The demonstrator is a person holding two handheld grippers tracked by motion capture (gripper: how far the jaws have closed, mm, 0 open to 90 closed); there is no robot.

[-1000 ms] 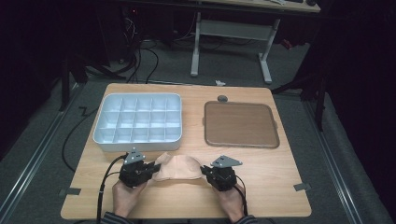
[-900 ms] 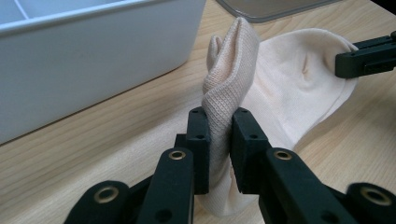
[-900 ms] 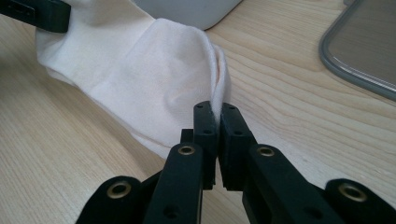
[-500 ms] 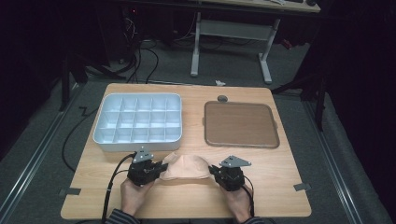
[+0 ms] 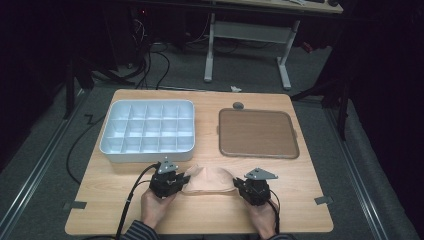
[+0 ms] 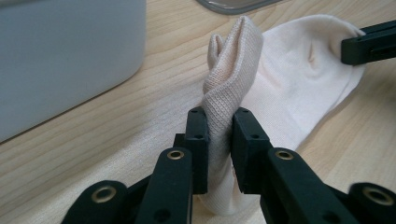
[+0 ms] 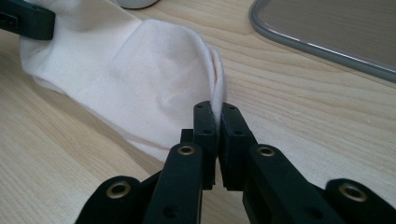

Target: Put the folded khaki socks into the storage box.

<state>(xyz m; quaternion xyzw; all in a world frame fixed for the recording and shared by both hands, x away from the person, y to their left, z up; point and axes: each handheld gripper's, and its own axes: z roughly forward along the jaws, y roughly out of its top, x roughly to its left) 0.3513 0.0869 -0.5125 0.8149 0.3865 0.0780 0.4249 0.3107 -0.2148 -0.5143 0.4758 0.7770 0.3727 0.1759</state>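
While clamped endwise, sock near table edge

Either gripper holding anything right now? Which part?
Both hold the same pale sock. The left gripper pinches a bunched fold at the ribbed cuff end; the right gripper pinches the thin edge at the opposite end. The sock's middle rests on the table.

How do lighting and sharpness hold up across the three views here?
High view: table lit, surroundings near black, slightly soft. Left gripper view: sock sharp, its far end washed pale; nearest jaw parts soft. Right gripper view: sock bright, wood grain crisp, no glare.
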